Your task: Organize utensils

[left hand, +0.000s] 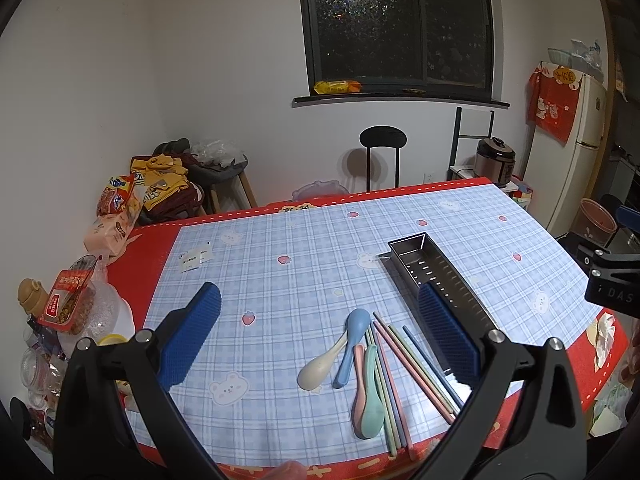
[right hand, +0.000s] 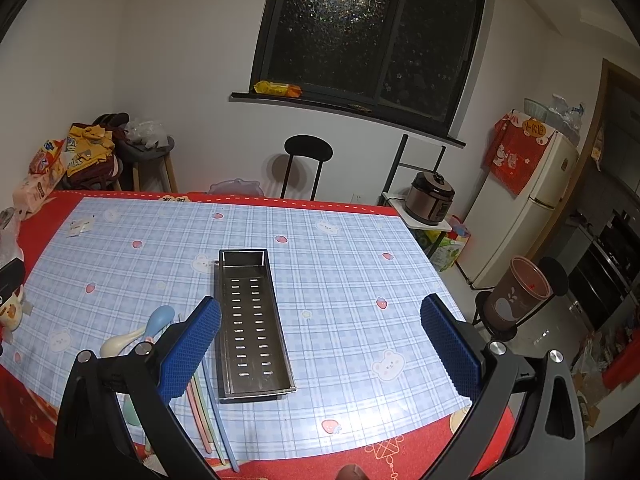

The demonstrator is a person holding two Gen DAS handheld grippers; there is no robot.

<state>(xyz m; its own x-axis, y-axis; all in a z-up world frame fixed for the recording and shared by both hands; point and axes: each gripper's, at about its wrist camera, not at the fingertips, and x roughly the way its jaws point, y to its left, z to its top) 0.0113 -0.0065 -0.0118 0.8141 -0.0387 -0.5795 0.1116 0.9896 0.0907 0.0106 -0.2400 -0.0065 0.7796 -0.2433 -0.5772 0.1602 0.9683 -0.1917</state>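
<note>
The utensils lie loose on the checked tablecloth [left hand: 280, 240]: a cream spoon [left hand: 320, 366], a blue spoon [left hand: 352, 340], a pink spoon [left hand: 357, 384] and a mint spoon [left hand: 373, 396] bunched together, with pastel chopsticks [left hand: 404, 364] fanned just beside them toward the metal tray [right hand: 250, 320]. That perforated tray sits just to the right of the pile, its long side roughly parallel to the chopsticks, and holds nothing yet.

Your left gripper [left hand: 320, 336] hangs above the spoons with its blue pads spread wide, gripping nothing. Your right gripper [right hand: 320, 344] is spread just as wide over the tray and the bare cloth to its right, also holding nothing.

So you appear to be at the very start: nothing is sorted, and the first pick is not yet made. The next move likely calls for lowering the left gripper onto one piece, probably the blue spoon, since it lies on top and a little apart. Line the pads across its handle, not along it. The chopsticks are thin and lie flat against the cloth, so expect them to be harder to pinch; take them singly or slide them apart first.
</note>
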